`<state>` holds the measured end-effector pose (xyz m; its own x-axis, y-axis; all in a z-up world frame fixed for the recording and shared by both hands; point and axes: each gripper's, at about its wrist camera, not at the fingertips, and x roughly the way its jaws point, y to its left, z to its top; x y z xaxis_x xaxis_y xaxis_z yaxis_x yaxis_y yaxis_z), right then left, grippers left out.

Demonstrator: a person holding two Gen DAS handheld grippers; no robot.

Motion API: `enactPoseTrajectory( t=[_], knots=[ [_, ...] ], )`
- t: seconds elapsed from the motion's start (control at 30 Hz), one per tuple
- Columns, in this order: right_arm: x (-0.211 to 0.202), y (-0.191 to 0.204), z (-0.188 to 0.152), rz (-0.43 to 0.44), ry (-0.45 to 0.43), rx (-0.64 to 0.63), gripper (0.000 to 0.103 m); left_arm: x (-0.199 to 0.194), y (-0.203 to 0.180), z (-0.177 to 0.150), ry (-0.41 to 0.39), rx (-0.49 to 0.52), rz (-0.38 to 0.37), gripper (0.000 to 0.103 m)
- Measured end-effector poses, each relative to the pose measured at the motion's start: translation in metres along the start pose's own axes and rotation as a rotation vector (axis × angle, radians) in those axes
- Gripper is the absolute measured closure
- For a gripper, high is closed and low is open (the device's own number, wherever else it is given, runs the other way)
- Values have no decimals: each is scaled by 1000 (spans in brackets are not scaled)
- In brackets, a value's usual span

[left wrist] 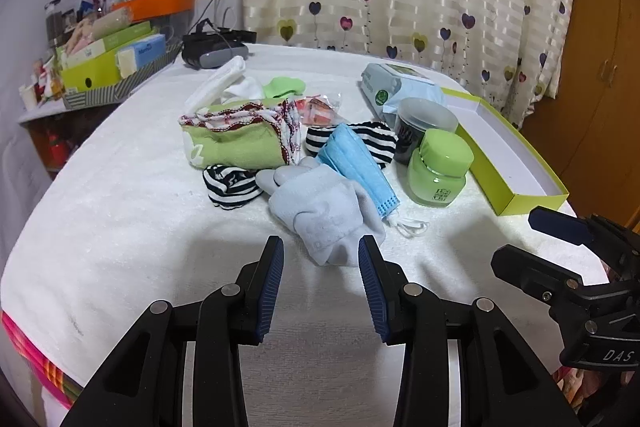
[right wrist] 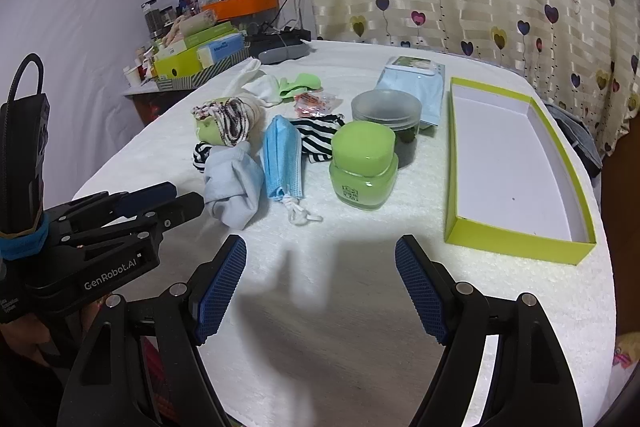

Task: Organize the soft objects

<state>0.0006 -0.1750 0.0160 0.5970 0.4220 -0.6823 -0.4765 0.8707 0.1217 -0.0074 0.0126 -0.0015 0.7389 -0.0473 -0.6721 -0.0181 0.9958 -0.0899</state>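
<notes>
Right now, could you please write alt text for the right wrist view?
The right gripper, fingers open and empty, hovers above a white-covered table near a green jar, a blue face mask and a grey sock. An empty yellow-green box sits to the right; the left gripper enters from the left.

"GenRobot.AI" stands in white on the left gripper (right wrist: 188, 205) body at lower left of the right wrist view. "DAS" shows on the right gripper (left wrist: 532, 235) at lower right of the left wrist view.
</notes>
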Motion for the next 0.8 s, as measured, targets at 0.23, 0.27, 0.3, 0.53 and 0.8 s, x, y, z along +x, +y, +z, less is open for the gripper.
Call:
enactPoseTrajectory(
  t=[0.23,0.27,0.3,0.53,0.8],
  knots=[
    [4,5,2,14,2,-14,26,-1,4,0,4,1,-12,65],
    [5,6,2,16,3,-17,26,-1,4,1,4,1,-13,65],
    [6,6,2,17,2,-18,26,-1,4,0,5,2,-16,65],
    [9,10,4,24,0,-27,26,1,10,2,23,0,-28,65],
    [14,15,9,49,-6,-40,26,4,20,3,37,-18,-32,65]
  ],
)
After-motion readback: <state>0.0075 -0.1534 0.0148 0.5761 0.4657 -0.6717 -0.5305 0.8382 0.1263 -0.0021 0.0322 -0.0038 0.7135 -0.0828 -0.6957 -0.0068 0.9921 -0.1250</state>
